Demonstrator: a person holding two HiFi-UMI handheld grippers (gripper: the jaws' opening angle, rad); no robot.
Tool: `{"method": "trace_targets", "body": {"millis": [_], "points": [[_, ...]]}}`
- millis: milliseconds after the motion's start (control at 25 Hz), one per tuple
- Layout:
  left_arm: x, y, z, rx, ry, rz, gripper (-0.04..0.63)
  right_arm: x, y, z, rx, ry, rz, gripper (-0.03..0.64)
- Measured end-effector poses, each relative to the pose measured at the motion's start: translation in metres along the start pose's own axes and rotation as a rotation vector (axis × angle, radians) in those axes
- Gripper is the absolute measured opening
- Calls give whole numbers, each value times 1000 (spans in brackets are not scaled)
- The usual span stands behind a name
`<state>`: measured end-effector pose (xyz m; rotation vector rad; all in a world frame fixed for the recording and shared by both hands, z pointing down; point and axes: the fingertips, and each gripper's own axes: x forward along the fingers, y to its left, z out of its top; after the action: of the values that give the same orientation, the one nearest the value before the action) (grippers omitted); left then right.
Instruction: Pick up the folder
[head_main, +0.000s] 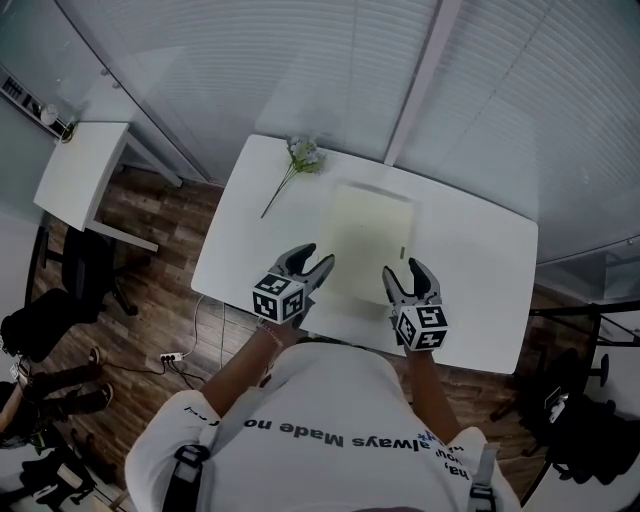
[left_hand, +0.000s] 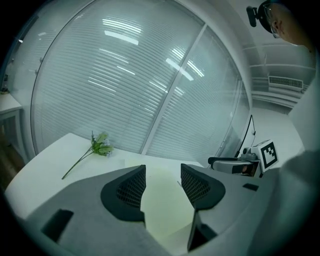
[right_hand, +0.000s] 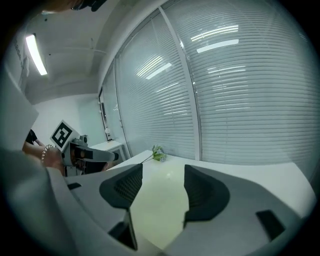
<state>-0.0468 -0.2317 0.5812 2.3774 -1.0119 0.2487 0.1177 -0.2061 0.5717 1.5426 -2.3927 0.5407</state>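
A pale yellow-green folder (head_main: 368, 238) lies flat on the white table (head_main: 480, 260), its near edge toward me. My left gripper (head_main: 309, 267) hovers at the folder's near left corner, jaws apart with nothing between them. My right gripper (head_main: 408, 280) hovers at the near right corner, also open and empty. In the left gripper view the folder (left_hand: 162, 210) shows through the gap of the left gripper (left_hand: 163, 184), with the other gripper at the right. In the right gripper view the folder (right_hand: 160, 210) lies below the right gripper (right_hand: 163, 185).
A sprig of artificial flowers (head_main: 297, 163) lies at the table's far left corner. A small white side table (head_main: 80, 175) stands to the left. Chairs and cables sit on the wooden floor (head_main: 150, 300). Window blinds (head_main: 330, 60) run behind the table.
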Motion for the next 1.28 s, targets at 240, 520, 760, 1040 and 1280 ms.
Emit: {"method": "trace_targets", "body": {"millis": [240,520,760,1040,1280], "points": [[15,19,-30,-17,61,26,199,12,-16,-30,29,58,-7,245],[29,38,-65,-110,125,26,236,25,-38,-74,91,139,-41,264],[40,53,-92,-148,180,28,262,37,-45,-106,176,195,-28,276],[55,60,-114,-213,230,9,283,46,-54,-136,282,251,-26,285],[60,65,-134,-281,274,3,295,44,-59,-168,374,305,-19,290]]}}
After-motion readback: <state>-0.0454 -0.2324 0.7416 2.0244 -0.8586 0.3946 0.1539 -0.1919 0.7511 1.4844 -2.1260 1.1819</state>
